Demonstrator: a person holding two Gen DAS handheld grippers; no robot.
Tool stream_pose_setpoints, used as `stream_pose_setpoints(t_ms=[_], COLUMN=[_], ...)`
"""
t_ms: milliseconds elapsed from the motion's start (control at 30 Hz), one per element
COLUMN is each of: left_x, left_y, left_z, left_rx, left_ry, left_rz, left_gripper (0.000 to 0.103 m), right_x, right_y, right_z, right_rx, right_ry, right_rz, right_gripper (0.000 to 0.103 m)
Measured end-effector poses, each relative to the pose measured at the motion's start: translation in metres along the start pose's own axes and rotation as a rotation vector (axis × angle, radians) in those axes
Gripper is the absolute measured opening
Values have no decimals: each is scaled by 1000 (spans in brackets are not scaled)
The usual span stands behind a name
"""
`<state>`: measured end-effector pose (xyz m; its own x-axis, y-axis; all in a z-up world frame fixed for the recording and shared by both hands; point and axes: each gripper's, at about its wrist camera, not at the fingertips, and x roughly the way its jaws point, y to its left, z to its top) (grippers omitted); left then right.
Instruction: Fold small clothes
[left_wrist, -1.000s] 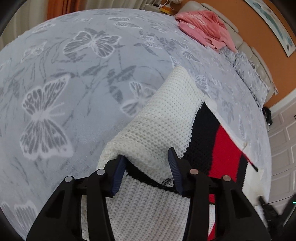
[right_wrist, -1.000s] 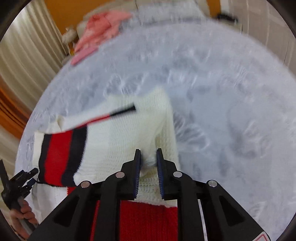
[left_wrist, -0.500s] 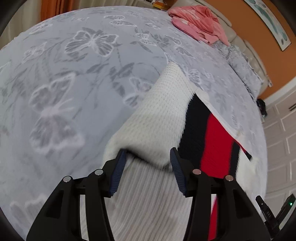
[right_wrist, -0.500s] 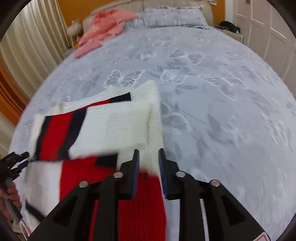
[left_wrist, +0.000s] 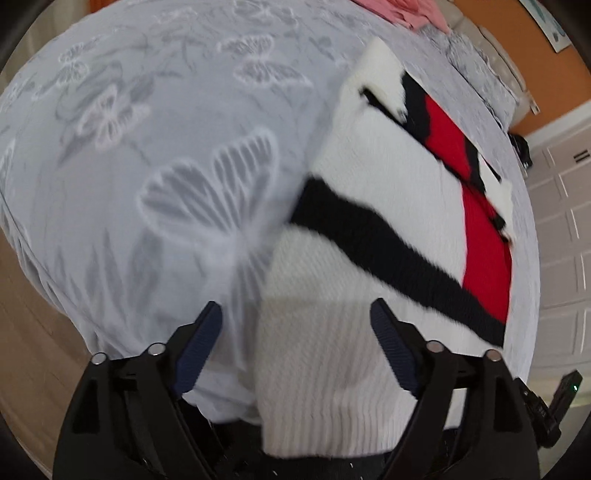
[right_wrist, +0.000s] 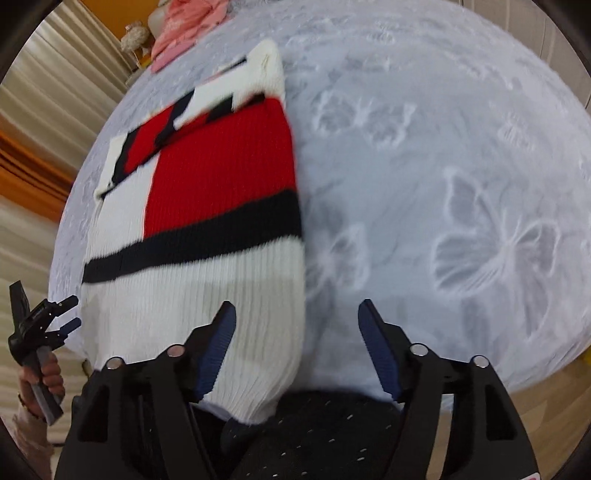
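Now the white ribbed knitted sweater with black stripes and a red block (left_wrist: 373, 206) lies flat on the grey bedspread patterned with pale butterflies (left_wrist: 155, 155), its ribbed hem hanging just over the near edge of the bed. In the left wrist view the left gripper (left_wrist: 295, 343) hangs above that hem with its jaws opening wide; the blue ribbed pads (left_wrist: 197, 350) stand clear of the knit on either side, so the cloth lies under the gap and is not pinched. In the right wrist view the right gripper (right_wrist: 295, 343) is over the sweater's (right_wrist: 207, 229) right edge, its jaws also opening; one pad is above the white ribbing and the other above bare bedspread (right_wrist: 443, 166), with nothing pressed between them. At the far end of the sweater a sleeve with the same red and black bands lies folded across the body. A pink garment (right_wrist: 184, 26) lies crumpled at the far end of the bed, well apart from the sweater. At the left edge of the right wrist view a hand (right_wrist: 42, 376) grips the handle of the other gripper.
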<state>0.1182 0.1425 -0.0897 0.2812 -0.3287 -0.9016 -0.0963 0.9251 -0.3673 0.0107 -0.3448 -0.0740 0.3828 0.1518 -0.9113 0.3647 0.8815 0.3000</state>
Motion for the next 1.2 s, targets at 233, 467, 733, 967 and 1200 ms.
stream_pose_setpoints(t_ms=[233,467,733,967,1200], left_x=[23,33,35,12,-47], left_y=[-33,-52,-55,-13,-27], left_z=[-19,-29,-36,-36,-44], left_rx=[119,193,185,-107,-85], left_ry=[20,49,85,171,125], left_rz=[142,246,201,-145,-294], left_gripper=[88,88,67,12,10], right_x=[36,44,39,4,-57], right_y=[13,37,22,14,1], right_z=[-16,-26,-28,-32,-47], right_rx=[19,-87,-28,41,67], right_ry=[129,146,117,22,-86], right_rz=[-16,-29,39,144,218], right_gripper=[70,71,17,7,7])
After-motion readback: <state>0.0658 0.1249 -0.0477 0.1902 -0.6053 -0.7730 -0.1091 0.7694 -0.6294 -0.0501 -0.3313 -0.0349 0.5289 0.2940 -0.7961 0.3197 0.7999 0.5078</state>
